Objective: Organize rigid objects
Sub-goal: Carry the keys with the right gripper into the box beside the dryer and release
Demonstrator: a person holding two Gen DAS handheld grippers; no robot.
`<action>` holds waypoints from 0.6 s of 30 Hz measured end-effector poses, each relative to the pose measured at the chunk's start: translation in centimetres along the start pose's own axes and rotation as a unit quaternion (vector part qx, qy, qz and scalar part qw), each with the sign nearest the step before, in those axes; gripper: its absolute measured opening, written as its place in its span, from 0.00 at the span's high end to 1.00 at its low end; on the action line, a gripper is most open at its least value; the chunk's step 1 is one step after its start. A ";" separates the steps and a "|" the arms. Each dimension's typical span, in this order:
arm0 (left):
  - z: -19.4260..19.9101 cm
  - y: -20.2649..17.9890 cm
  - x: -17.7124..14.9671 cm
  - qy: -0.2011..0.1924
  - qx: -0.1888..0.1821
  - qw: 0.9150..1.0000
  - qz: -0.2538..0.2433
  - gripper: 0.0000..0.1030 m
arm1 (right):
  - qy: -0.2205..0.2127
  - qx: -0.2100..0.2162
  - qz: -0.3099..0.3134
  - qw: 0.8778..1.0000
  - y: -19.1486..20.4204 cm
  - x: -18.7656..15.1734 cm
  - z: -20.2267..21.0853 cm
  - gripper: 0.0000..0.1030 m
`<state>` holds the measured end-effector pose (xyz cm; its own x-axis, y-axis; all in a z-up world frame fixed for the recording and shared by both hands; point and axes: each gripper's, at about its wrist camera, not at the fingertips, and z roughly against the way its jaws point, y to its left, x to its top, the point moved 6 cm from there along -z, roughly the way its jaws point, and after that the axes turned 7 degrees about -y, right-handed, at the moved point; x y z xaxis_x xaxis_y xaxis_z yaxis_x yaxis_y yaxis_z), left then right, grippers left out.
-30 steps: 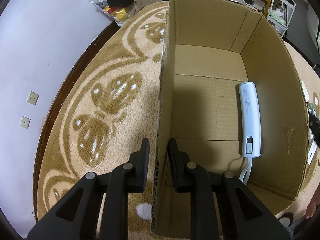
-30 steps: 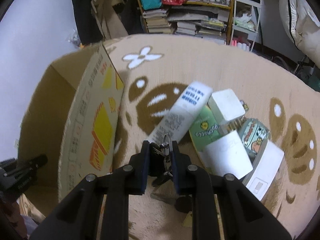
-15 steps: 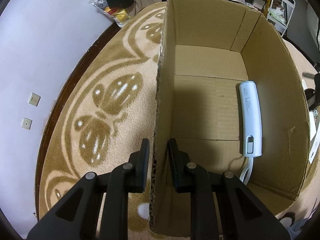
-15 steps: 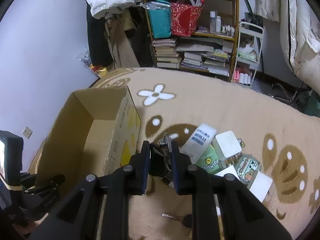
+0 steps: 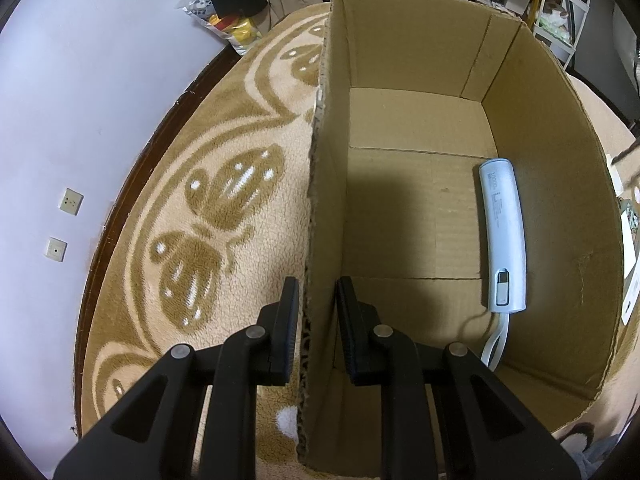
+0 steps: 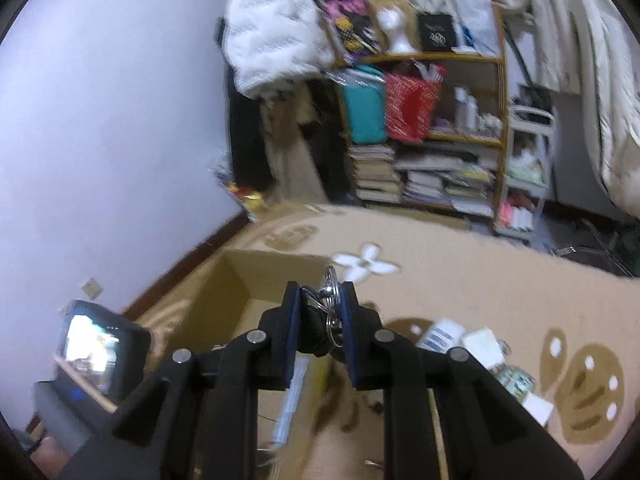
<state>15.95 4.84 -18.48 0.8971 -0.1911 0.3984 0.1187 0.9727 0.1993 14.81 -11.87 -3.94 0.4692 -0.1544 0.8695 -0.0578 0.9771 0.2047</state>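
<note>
Left wrist view: almost nothing has changed over the last second — the left claw [image 5: 316, 294] stays nearly closed astride the near wall of the cardboard box [image 5: 552, 200], one finger outside over the rug [image 5: 224, 208], one inside, steadying it. I cannot tell whether the pads actually pinch the wall. Inside the box, a smooth, rounded white device [image 5: 503, 236] with a cord lies against the far-side wall; the corrugated floor beside it is bare, with matte creased flaps. The rug is a plush tan pile with brown butterfly shapes.

Right wrist view: here the change is large — the right claw [image 6: 319, 307] has lifted away from the pile of boxes [image 6: 464, 342] on the rug and now hangs above the cardboard box's open top, clamped tight on a key bunch [image 6: 326, 312] with thin shiny metal rings. That suggests the carry is nearly done and a release into the box comes next. Motion blur softens everything beyond.
</note>
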 end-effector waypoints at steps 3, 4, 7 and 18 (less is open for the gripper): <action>0.1 -0.1 0.0 0.000 0.000 1.000 -0.001 0.82 | -0.020 0.018 0.014 1.000 2.2 0.4 0.9 0.80; 0.2 0.0 0.0 -0.001 0.000 1.000 0.002 0.82 | -0.026 0.020 0.018 0.999 2.7 0.4 1.2 0.80; 0.4 0.2 0.1 -0.003 -0.004 1.000 0.007 0.82 | -0.027 0.026 0.030 0.999 4.0 0.2 1.3 0.80; 0.0 0.1 0.0 0.003 -0.007 1.000 0.001 0.81 | 0.039 0.026 0.009 0.999 3.0 -2.8 -1.9 0.84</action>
<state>15.93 4.96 -18.41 0.9001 -0.1888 0.3927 0.1231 0.9747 0.1864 15.00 -8.26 -6.60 0.5352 -0.1221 0.8359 -0.1125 0.9704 0.2137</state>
